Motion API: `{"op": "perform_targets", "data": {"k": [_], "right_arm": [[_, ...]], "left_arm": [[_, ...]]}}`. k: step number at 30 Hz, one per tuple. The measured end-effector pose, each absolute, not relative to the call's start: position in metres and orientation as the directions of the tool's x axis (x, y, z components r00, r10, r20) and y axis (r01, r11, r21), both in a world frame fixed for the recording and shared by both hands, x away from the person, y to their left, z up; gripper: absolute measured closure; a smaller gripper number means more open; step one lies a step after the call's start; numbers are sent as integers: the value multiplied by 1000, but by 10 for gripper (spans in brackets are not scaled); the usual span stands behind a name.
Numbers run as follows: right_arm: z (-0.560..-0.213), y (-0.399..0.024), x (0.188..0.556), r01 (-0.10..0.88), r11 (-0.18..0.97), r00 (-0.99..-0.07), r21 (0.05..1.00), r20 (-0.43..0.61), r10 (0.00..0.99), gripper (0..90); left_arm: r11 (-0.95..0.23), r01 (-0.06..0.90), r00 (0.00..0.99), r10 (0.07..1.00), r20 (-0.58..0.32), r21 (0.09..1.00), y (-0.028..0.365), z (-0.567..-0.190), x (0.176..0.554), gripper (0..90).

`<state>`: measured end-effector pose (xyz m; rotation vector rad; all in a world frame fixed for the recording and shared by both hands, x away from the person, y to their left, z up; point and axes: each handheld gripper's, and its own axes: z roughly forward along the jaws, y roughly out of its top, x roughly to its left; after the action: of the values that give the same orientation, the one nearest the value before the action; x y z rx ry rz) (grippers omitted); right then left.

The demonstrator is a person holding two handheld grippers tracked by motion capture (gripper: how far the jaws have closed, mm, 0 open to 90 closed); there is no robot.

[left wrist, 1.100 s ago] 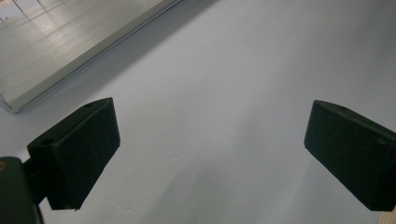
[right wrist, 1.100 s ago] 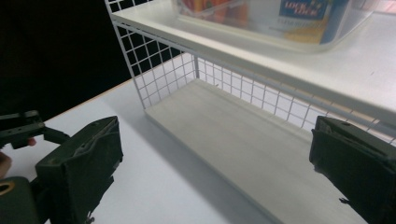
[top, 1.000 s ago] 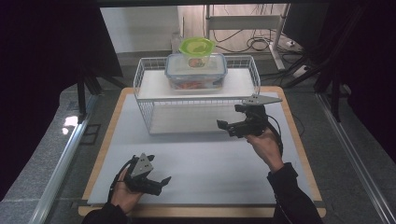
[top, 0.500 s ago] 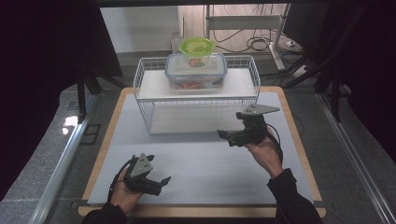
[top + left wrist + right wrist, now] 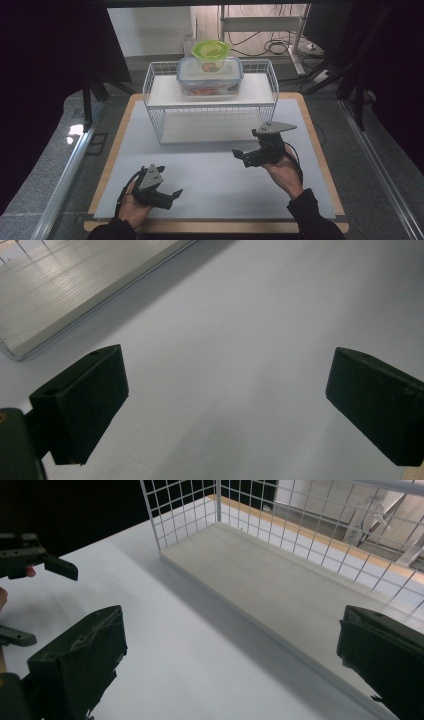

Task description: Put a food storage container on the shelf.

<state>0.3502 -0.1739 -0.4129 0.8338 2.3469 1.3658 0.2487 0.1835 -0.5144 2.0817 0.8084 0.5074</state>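
Dark room, lit bench (image 5: 210, 170) with a pale mat and wooden edging; cables and a stand on the floor behind. At the far middle of the bench stands a white wire rack (image 5: 210, 107) with two shelves. On its upper shelf sits a clear lidded container (image 5: 210, 76) with something orange-red inside, and a green-lidded bowl (image 5: 211, 50) rests on top of it. The lower shelf is bare.

Your right tongs (image 5: 245, 154) hover just in front of the rack's right half, jaws spread wide and empty. In the right gripper view (image 5: 230, 645) they look along the lower shelf board (image 5: 280, 592), so they point under the container, not at it. Your left tongs (image 5: 172, 194) rest low at the near left of the mat, jaws likewise wide apart with nothing between them; in the left gripper view (image 5: 225, 395) there is plain mat ahead.

Relation that matters: the container lies beyond and above the right tongs, slightly to their left, with its long axis running across the bench, left to right. The right hand is clearly nearer; the left is well apart from the rack.

Judgement: a reach from the right would need a lift to upper-shelf height first, then approach toward the container's short right end, minding the bowl stacked loose on the lid.
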Motion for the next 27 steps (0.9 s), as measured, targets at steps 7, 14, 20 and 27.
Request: {"op": "perform_targets", "data": {"k": [7, 14, 20, 27], "right_arm": [[-426, -181, 342, 351, 383, -778, 855, 38, 627, 0], [-438, -189, 334, 366, 379, -756, 850, 34, 654, 0], [-445, -199, 327, 376, 382, -748, 844, 33, 663, 0], [-450, -206, 318, 373, 391, -745, 841, 20, 667, 0]], "left_arm": [[-451, 370, 712, 699, 65, 812, 183, -515, 249, 33], [-453, 369, 712, 699, 67, 812, 184, -515, 249, 33], [-452, 369, 711, 700, 67, 812, 183, -515, 249, 33], [-454, 369, 712, 699, 68, 811, 183, -515, 249, 33]]}}
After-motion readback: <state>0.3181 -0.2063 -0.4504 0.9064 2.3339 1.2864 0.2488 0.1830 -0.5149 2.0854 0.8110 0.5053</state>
